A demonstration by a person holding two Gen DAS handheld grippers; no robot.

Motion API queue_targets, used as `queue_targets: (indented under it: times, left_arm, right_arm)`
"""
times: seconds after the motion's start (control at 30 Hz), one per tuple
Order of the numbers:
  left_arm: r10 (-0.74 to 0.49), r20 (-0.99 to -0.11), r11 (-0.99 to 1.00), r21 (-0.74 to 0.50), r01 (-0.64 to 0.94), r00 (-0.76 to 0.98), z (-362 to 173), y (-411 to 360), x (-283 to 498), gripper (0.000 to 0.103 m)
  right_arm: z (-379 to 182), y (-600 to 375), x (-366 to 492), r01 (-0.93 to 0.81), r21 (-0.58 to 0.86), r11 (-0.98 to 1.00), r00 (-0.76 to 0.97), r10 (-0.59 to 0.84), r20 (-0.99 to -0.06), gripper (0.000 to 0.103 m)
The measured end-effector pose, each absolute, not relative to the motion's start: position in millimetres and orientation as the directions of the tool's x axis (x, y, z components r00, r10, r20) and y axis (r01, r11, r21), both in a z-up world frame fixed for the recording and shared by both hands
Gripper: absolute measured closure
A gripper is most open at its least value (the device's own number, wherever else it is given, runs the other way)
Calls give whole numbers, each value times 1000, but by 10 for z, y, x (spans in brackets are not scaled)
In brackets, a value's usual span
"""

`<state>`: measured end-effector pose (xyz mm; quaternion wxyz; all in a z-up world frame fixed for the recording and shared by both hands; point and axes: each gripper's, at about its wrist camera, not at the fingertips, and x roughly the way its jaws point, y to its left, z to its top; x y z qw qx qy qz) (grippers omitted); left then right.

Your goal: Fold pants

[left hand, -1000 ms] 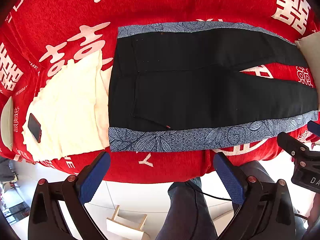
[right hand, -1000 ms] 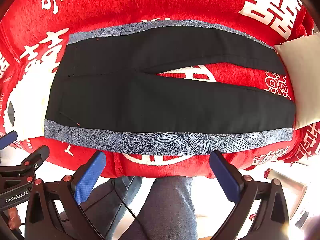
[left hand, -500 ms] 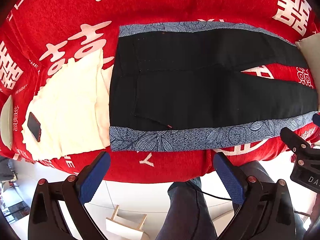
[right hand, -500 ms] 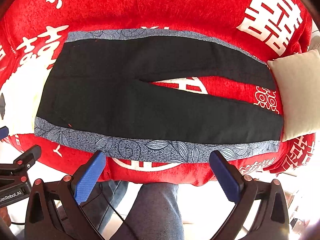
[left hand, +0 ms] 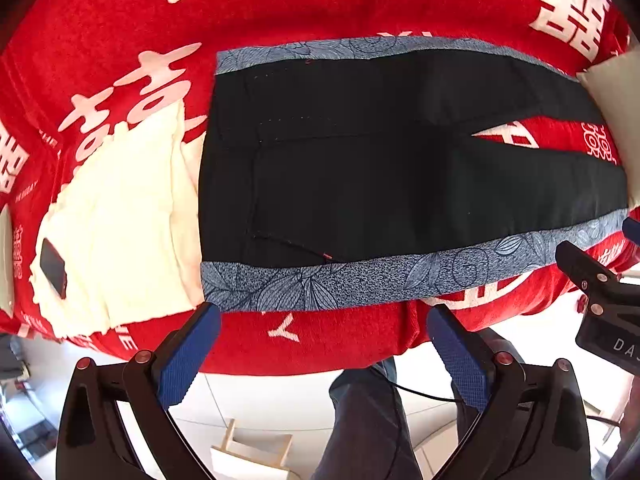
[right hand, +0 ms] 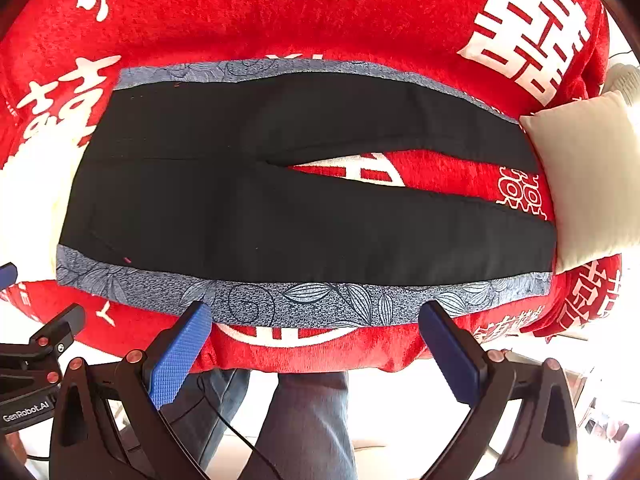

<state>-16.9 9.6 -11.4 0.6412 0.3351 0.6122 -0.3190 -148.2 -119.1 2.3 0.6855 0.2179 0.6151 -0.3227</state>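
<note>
- The pants [left hand: 400, 168] lie flat on the red blanket [left hand: 320, 8], with the waist on the left and the two legs pointing right.
- A blue flowery stripe [left hand: 360, 280] runs along the near edge of the pants, close to the edge of the bed.
- Since a second ago both tongs have come in closer to that near edge. The pants look bigger in both views now.
- The pants themselves have not moved. They are not folded at all yet.
- The left tongs [left hand: 324, 320] are wide open and hold nothing. Their tips sit just in front of the stripe near the waist end.
- The right tongs [right hand: 312, 316] are wide open too, and empty. Their tips sit at the stripe further along the near leg.
- So I think the grab comes next: each pair of tongs pinches the near edge, then lifts it over to the far leg.
- A white cloth [left hand: 120, 216] with a phone [left hand: 53, 266] on it lies just left of the waist. It touches the pants, so the left tongs should pinch only the pants.
- A pale pillow [right hand: 592, 176] sits at the leg ends.
</note>
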Motion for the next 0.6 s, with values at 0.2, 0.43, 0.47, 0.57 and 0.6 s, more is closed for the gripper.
queue_targets:
  times: [0.2, 0.43, 0.47, 0.57, 0.6]
  left_arm:
    - [6, -999, 600, 41, 799, 47, -259, 108, -133, 0]
    - [-8, -999, 661, 33, 749, 51, -507, 148, -186, 0]
    - [-15, -999, 680, 22, 733, 44, -563, 163, -184, 0]
    - [-66, -998, 727, -47, 686, 2, -704, 222, -145, 0]
    - [-82, -997, 741, -65, 668, -6, -740, 244, -131, 0]
  right_arm:
    - [-156, -1182, -1537, 711, -121, 693, 3, -174, -985, 0]
    - [-413, -1240, -1652, 726, -65, 684, 38, -135, -990, 0]
    - [-463, -1266, -1688, 736, -29, 677, 62, -110, -992, 0]
    - [-598, -1375, -1861, 771, 133, 622, 186, -20, -982, 0]
    - [-654, -1428, -1931, 784, 219, 581, 245, 34, -969, 0]
